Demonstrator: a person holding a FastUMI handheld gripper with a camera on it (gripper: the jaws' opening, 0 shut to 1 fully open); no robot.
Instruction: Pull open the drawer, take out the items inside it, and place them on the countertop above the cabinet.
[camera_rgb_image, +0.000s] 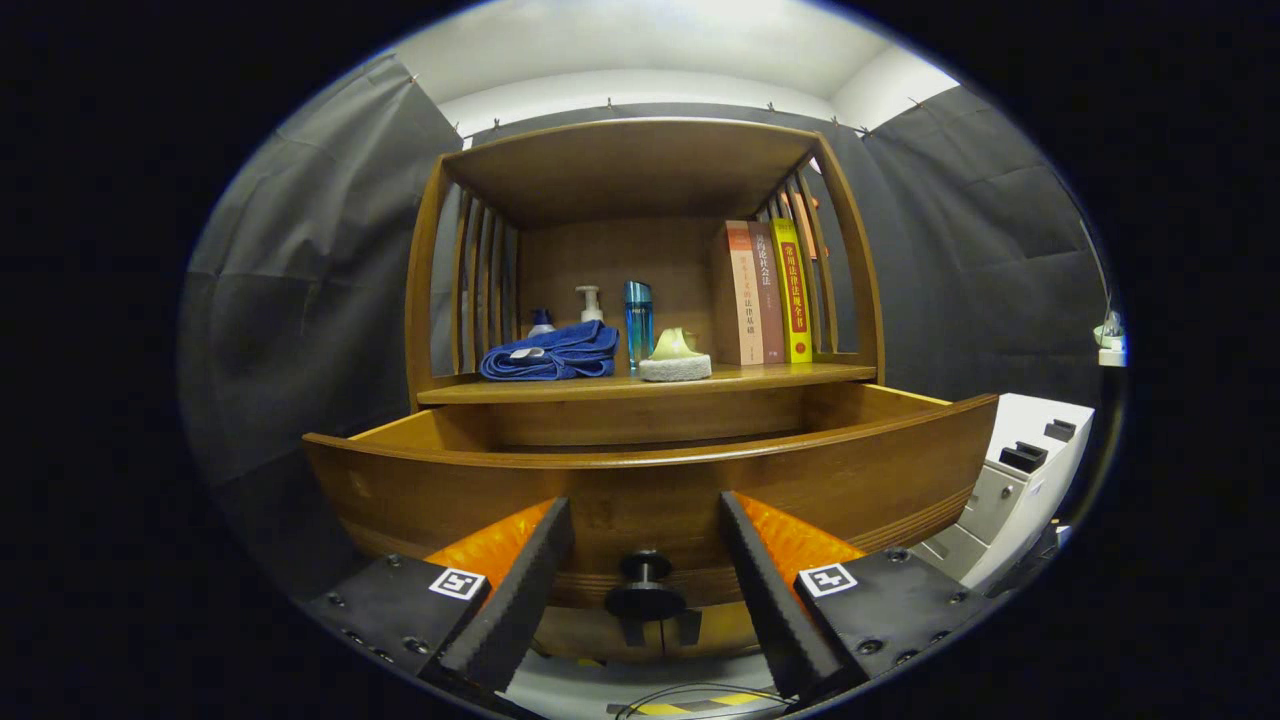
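The wooden drawer (650, 480) stands pulled out toward me, its curved front panel just ahead of my fingers. Its inside is hidden below the front rim. A dark round knob (645, 585) sticks out low on the panel, between my two fingers without touching them. My gripper (645, 520) is open, one finger on each side of the knob. Above the drawer, the countertop (780, 376) carries a folded blue towel (553, 353), a white pump bottle (590, 303), a blue bottle (638, 322) and a pale sponge-like item (675, 358).
Three upright books (768, 292) lean at the right end of the countertop, under a wooden upper shelf (630, 165) with slatted sides. A white machine (1020, 480) stands to the right of the cabinet. Cables and striped tape (680, 705) lie on the floor below.
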